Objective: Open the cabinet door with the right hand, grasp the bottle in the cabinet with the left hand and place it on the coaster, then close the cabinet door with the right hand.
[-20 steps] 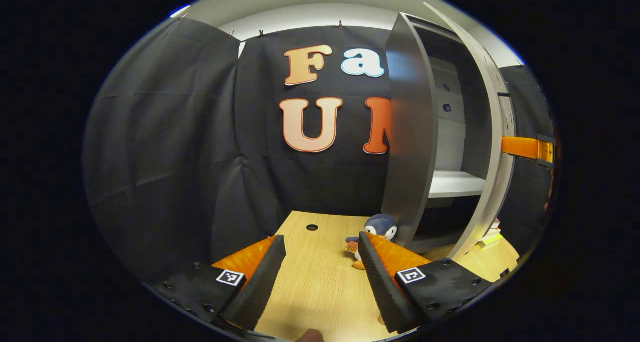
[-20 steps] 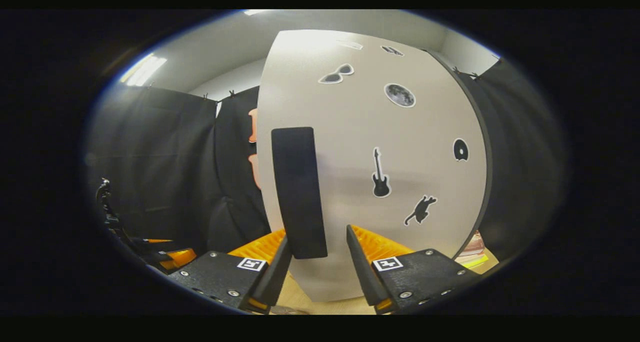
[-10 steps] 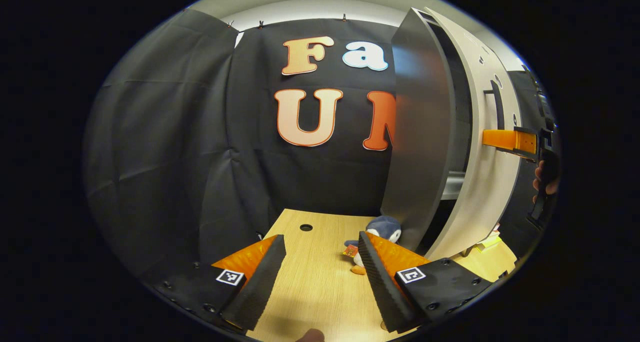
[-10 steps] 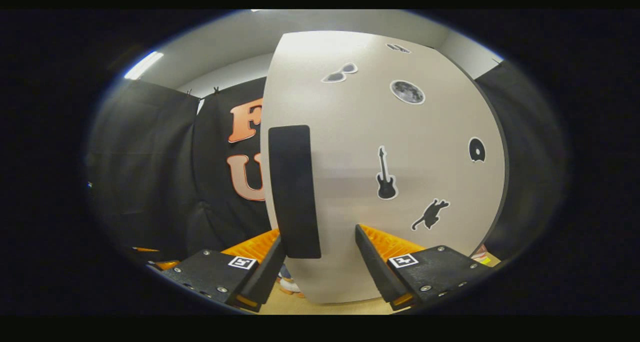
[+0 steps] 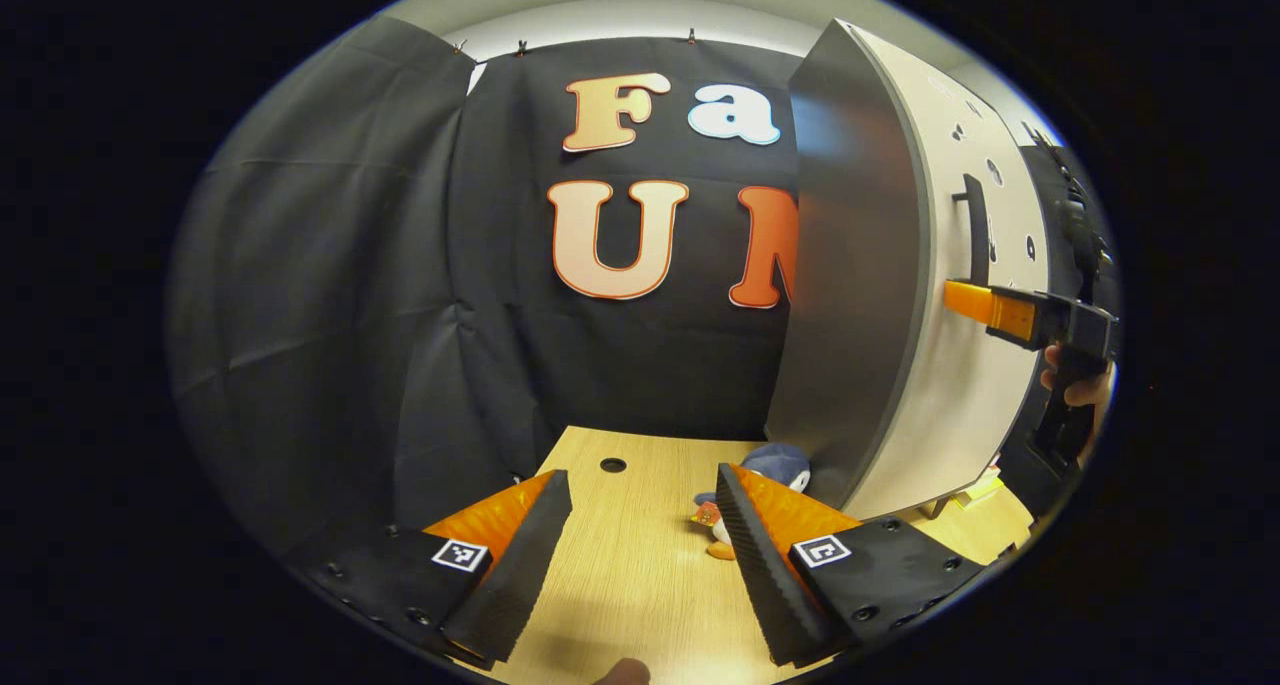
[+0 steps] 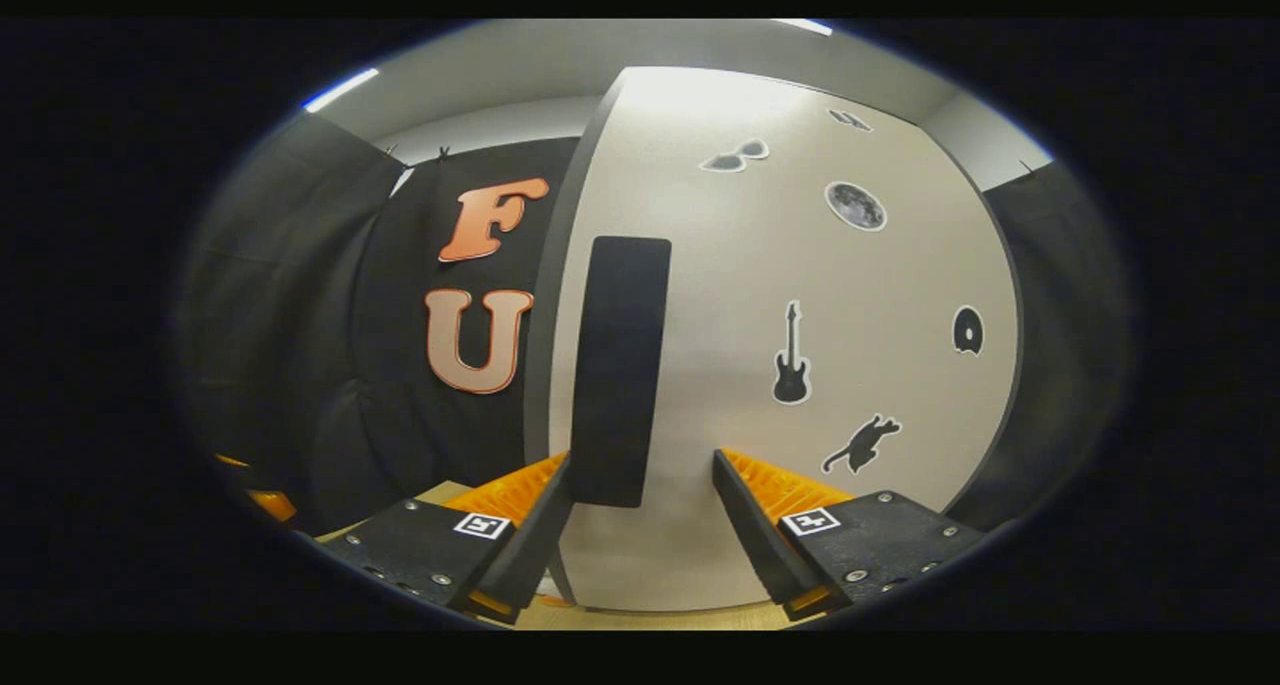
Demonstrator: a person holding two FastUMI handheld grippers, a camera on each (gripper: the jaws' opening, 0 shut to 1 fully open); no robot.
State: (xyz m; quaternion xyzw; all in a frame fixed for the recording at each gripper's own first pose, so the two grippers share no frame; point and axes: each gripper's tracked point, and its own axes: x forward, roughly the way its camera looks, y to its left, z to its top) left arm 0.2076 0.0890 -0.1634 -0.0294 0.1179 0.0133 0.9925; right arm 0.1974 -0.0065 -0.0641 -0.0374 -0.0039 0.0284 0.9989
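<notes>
The grey cabinet door (image 6: 800,265), dotted with small dark stickers, lies flat against the cabinet front, and I see no gap along its edge. Its black vertical handle (image 6: 620,365) stands between the fingers of my right gripper (image 6: 640,460), which is open and not pressing on it. In the left gripper view the cabinet's side panel (image 5: 850,265) and door (image 5: 985,405) rise at the right, with the right gripper (image 5: 1010,310) and a hand (image 5: 1085,390) at the handle (image 5: 975,230). My left gripper (image 5: 643,480) hovers open and empty over the wooden table (image 5: 640,565).
A small plush penguin (image 5: 780,460) lies on the table at the cabinet's foot, just beyond my left gripper's right finger. A round hole (image 5: 613,464) is in the tabletop farther back. Some stacked yellowish items (image 5: 975,485) sit low at the right of the cabinet.
The cabinet door has swung from partly open to flat against the cabinet, hiding the shelf inside. My right gripper moved with it at the handle. The left gripper barely moved.
</notes>
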